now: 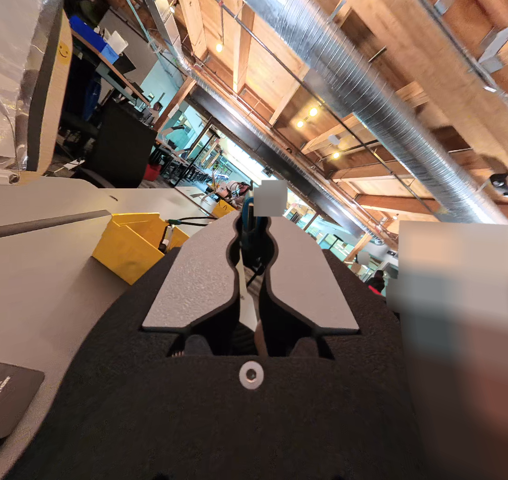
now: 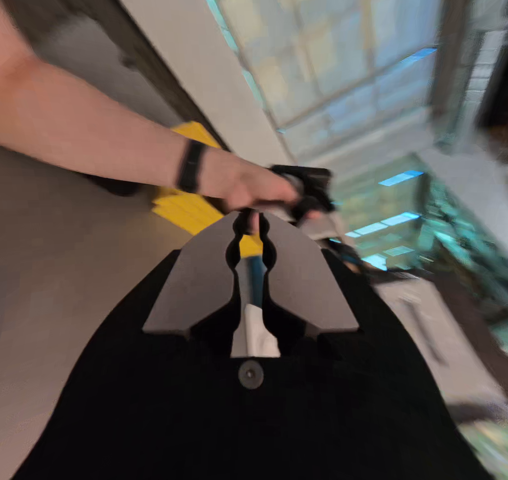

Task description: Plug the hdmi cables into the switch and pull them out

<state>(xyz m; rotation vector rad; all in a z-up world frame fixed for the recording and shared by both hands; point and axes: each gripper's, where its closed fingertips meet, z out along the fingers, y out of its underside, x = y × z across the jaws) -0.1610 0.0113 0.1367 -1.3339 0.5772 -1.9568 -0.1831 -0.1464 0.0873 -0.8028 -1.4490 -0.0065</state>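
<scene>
Cables: one dark cable hangs over one yellow bin on the white table. Left gripper and right gripper each show a narrow empty gap. One forearm crosses, blurred.

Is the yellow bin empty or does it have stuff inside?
Not empty. The yellow bin has black cables poking out of it. What else lies inside is hidden.
</scene>
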